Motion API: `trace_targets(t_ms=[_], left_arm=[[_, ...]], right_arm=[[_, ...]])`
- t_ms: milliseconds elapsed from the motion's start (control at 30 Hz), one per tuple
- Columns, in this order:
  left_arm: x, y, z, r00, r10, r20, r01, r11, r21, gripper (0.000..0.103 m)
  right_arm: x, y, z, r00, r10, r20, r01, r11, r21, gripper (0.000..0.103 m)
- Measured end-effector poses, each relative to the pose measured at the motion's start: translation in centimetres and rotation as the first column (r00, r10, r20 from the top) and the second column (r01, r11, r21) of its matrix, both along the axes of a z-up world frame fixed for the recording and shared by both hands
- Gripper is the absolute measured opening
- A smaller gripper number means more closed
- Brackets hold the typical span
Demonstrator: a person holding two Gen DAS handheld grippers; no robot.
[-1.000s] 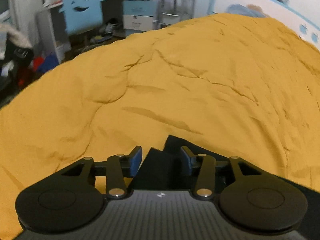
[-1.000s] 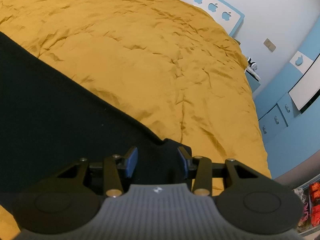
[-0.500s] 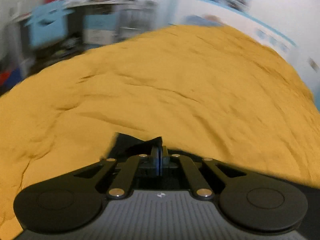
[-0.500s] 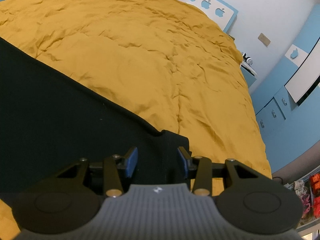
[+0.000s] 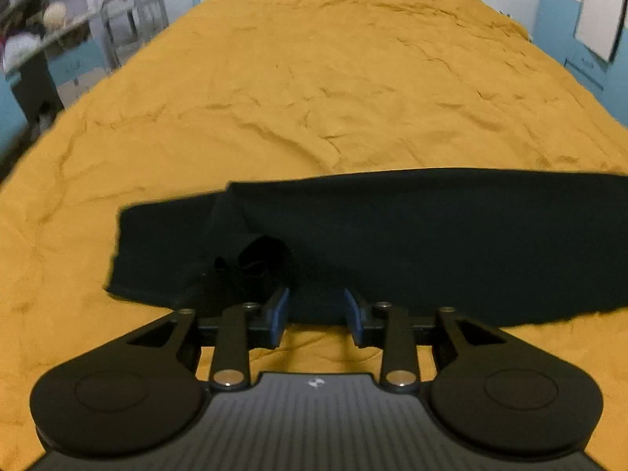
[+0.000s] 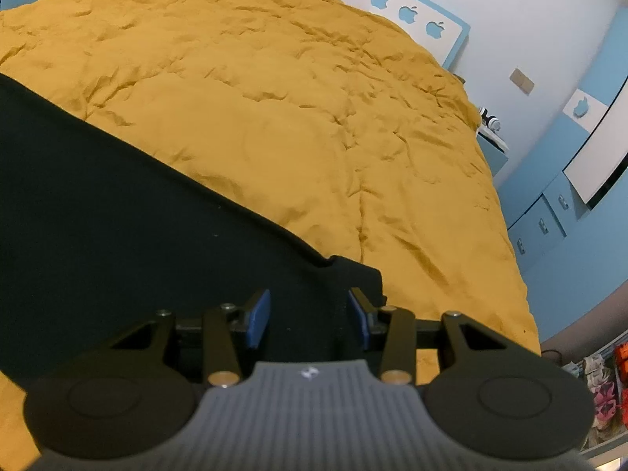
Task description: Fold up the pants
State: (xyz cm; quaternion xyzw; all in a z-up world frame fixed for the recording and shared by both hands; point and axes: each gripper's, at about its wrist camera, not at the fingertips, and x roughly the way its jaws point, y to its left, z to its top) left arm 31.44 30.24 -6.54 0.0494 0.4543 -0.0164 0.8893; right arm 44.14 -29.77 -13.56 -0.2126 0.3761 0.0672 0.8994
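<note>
Mustard duvet (image 5: 314, 90), black pants (image 5: 392, 235) cut off right, left gripper (image 5: 316, 311) and right gripper (image 6: 309, 319) spread, empty.

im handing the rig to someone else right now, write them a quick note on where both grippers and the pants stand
Left gripper: open, holding nothing, at the near edge of the pants.
Right gripper: open, holding nothing, over the end of the pants.
Pants: black, lying in a long band across the yellow blanket. The end by the left gripper is doubled over with a bunched lump on top.
Done: one rough fold at that end, it seems.
Left: smooth the lump and fold the rest.
</note>
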Motion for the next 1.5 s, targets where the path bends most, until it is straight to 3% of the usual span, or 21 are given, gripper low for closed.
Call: trace_targets(t_ms=[67,133,233,300,400,433,467,533,667,867,1033,1100,1167,1233,1333,1400,1433,1500], left_arm=[[-0.2,-0.4,0.6,1.0,-0.005,0.023,0.003,0.995,0.096,0.039],[-0.4,-0.5,1.3,0.999,0.013,0.045,-0.019,0.991,0.135,0.04],[0.2,-0.9,2.2,0.996,0.025,0.086,-0.04,0.982,0.187,0.055],[1.4,-1.5,1.7,0.997,0.025,0.069,-0.042,0.966,0.253,0.058],[3.5,-2.5,0.1,0.999,0.005,-0.032,0.007,0.934,0.357,0.045],[4.1,-2.8,-0.4,0.998,0.003,-0.055,0.018,0.928,0.372,0.038],[4.6,-2.7,-0.9,0.997,0.007,-0.071,0.021,0.926,0.376,0.025],[5.5,-2.0,-1.1,0.997,0.047,-0.068,-0.019,0.932,0.362,0.003],[6.2,1.1,1.5,0.985,0.161,0.059,-0.171,0.939,0.297,0.002],[8.8,7.5,2.6,0.946,0.31,0.089,-0.323,0.912,0.252,0.001],[10.1,11.7,0.8,0.906,0.417,0.073,-0.422,0.876,0.235,0.0],[10.0,13.0,0.1,0.872,0.477,0.104,-0.487,0.834,0.259,0.001],[9.2,14.5,-0.5,0.831,0.548,0.098,-0.555,0.8,0.228,0.004],[8.0,15.4,-0.6,0.805,0.585,0.099,-0.593,0.787,0.168,0.006],[6.0,15.8,0.2,0.809,0.576,0.118,-0.584,0.81,0.045,0.018],[5.1,16.0,0.6,0.832,0.547,0.097,-0.542,0.837,-0.071,0.025],[5.2,15.9,0.6,0.842,0.532,0.09,-0.524,0.846,-0.095,0.028],[5.7,15.3,0.5,0.854,0.51,0.099,-0.505,0.86,-0.075,0.038]], right_arm=[[0.0,0.1,-0.1,1.0,0.002,-0.002,-0.002,1.0,0.001,0.038],[0.0,0.1,-0.1,1.0,0.006,-0.004,-0.006,1.0,0.002,0.038],[0.0,0.1,-0.1,1.0,0.008,-0.006,-0.008,1.0,0.005,0.038],[0.1,0.0,-0.1,1.0,0.005,-0.007,-0.005,1.0,0.009,0.038],[-0.2,-0.2,0.0,1.0,0.001,0.0,-0.001,1.0,0.017,0.038],[-0.2,-0.3,0.0,1.0,0.002,0.0,-0.002,1.0,0.018,0.038],[-0.3,-0.4,0.0,1.0,0.001,0.0,-0.001,1.0,0.016,0.038],[-0.3,-0.5,-0.2,1.0,-0.004,-0.002,0.004,1.0,0.016,0.038],[-0.3,-1.1,-0.3,1.0,-0.022,-0.006,0.022,1.0,0.008,0.038],[0.3,-1.8,-0.6,0.998,-0.06,-0.014,0.06,0.998,-0.005,0.038],[0.5,-1.0,-0.9,0.999,-0.046,-0.029,0.045,0.998,-0.04,0.038],[0.5,-0.7,-1.0,0.999,-0.04,-0.033,0.038,0.998,-0.053,0.038],[0.7,-0.6,-1.0,0.999,-0.04,-0.035,0.038,0.998,-0.058,0.038],[0.9,-0.5,-1.1,0.999,-0.039,-0.033,0.037,0.998,-0.059,0.038],[1.0,-0.4,-1.2,0.999,-0.036,-0.028,0.034,0.998,-0.053,0.038],[1.0,-0.2,-1.4,0.999,-0.032,-0.028,0.03,0.998,-0.052,0.038],[1.0,-0.2,-1.4,0.999,-0.031,-0.028,0.029,0.998,-0.049,0.038],[1.0,0.0,-1.5,0.999,-0.031,-0.028,0.029,0.998,-0.046,0.038]])
